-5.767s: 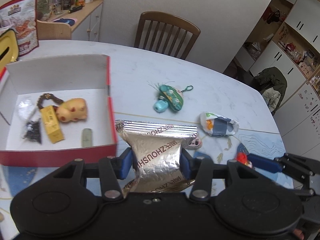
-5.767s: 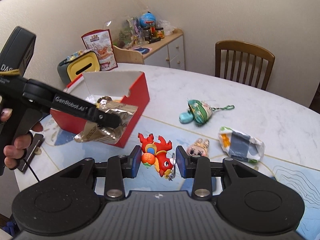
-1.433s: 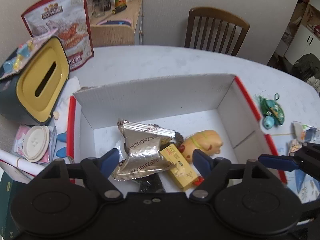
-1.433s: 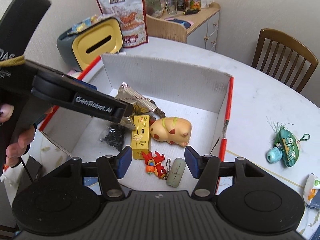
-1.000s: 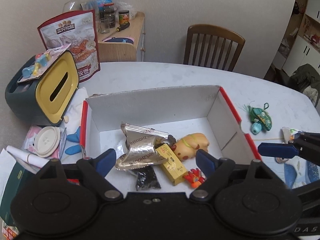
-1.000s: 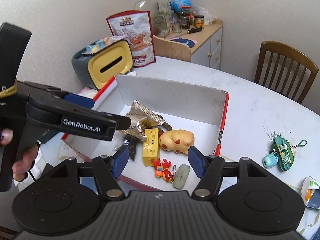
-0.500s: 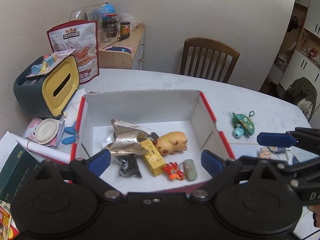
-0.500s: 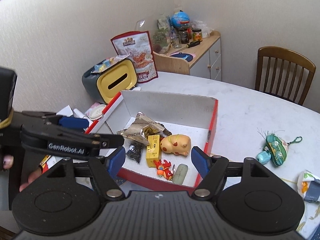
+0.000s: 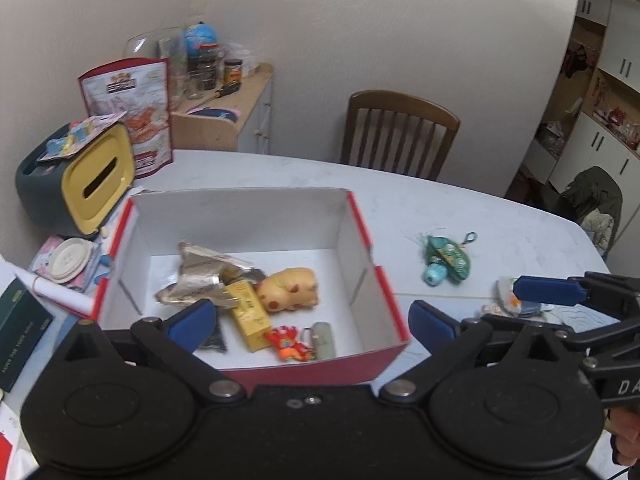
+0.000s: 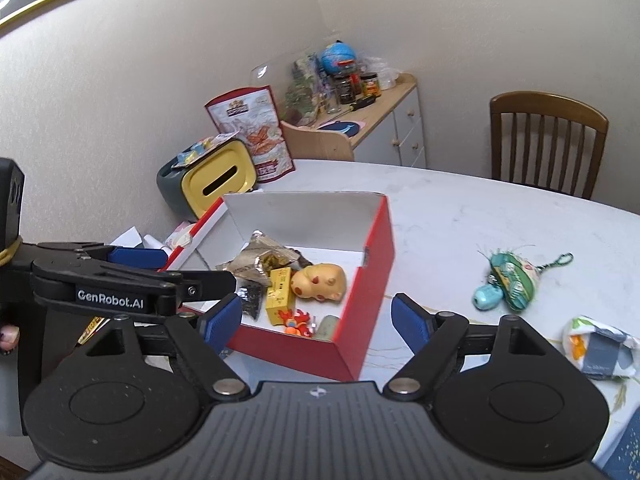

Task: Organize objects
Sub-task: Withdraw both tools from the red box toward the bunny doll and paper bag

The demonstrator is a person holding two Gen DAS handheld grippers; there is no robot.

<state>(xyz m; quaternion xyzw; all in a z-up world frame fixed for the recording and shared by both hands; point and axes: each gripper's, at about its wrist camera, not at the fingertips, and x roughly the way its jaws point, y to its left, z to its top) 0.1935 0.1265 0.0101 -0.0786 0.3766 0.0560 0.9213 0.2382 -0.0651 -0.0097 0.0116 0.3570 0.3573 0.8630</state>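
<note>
A red box with white inside (image 9: 362, 222) (image 10: 378, 256) stands on the table. In it lie a silver foil packet (image 9: 200, 276) (image 10: 262, 258), a yellow pig toy (image 9: 290, 290) (image 10: 320, 280), a yellow carton (image 9: 250, 314) (image 10: 279, 294), a red dragon charm (image 9: 286, 344) (image 10: 296, 320) and a pale green piece (image 9: 323, 338). A green pouch with a blue bead (image 9: 446, 260) (image 10: 510, 278) and a folded white wrapper (image 10: 598, 350) lie right of the box. My left gripper (image 9: 310, 322) and right gripper (image 10: 316, 320) are open, empty, raised before the box.
A grey and yellow tissue holder (image 9: 76, 178) and a red snack bag (image 9: 128, 108) stand left of the box. A round lid (image 9: 70, 258) and a dark green booklet (image 9: 18, 330) lie at the table's left edge. A wooden chair (image 9: 400, 136) and a cluttered cabinet (image 9: 224, 116) stand behind the table.
Both grippers let go of the foil packet and the dragon charm inside the box, opened wide, and have drawn back and up from the box.
</note>
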